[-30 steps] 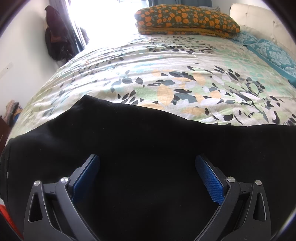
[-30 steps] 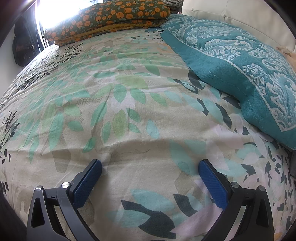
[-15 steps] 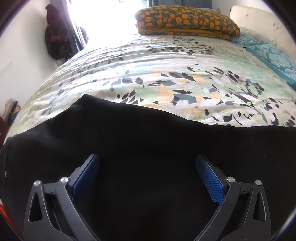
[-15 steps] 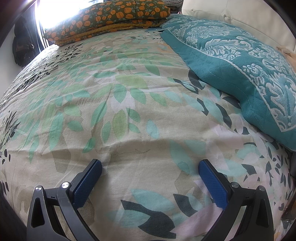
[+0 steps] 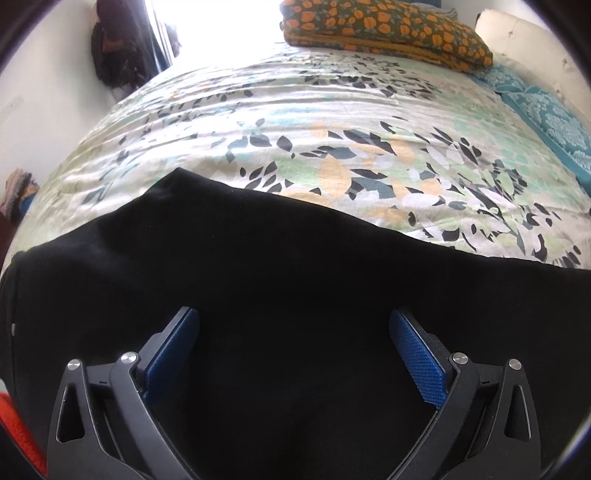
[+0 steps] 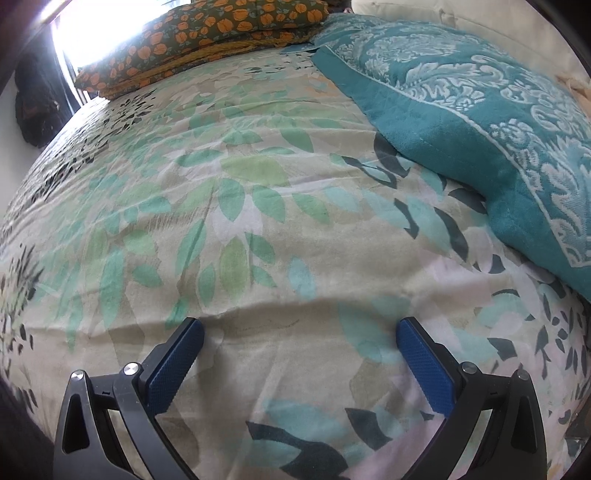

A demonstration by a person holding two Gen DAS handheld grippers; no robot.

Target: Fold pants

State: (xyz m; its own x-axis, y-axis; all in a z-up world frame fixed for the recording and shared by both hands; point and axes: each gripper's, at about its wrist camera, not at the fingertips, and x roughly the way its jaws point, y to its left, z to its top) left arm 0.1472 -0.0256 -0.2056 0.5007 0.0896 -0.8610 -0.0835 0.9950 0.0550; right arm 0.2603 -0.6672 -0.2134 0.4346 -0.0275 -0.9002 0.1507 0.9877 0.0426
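Observation:
Black pants lie flat across the near part of the bed in the left wrist view, reaching from the left edge to the right edge. My left gripper is open above the pants and holds nothing; its blue pads are wide apart. My right gripper is open over the bare leaf-print bedspread and holds nothing. A dark strip at that view's lower left corner cannot be told apart as pants or shadow.
A leaf-print bedspread covers the bed. An orange-flowered folded quilt lies at the far end and shows in the right wrist view. A teal patterned pillow lies at the right. Dark clothes hang by the left wall.
The left wrist view has shifted slightly, with the far quilt and pillow sliding right. The right gripper has not moved. Both grippers stay open.

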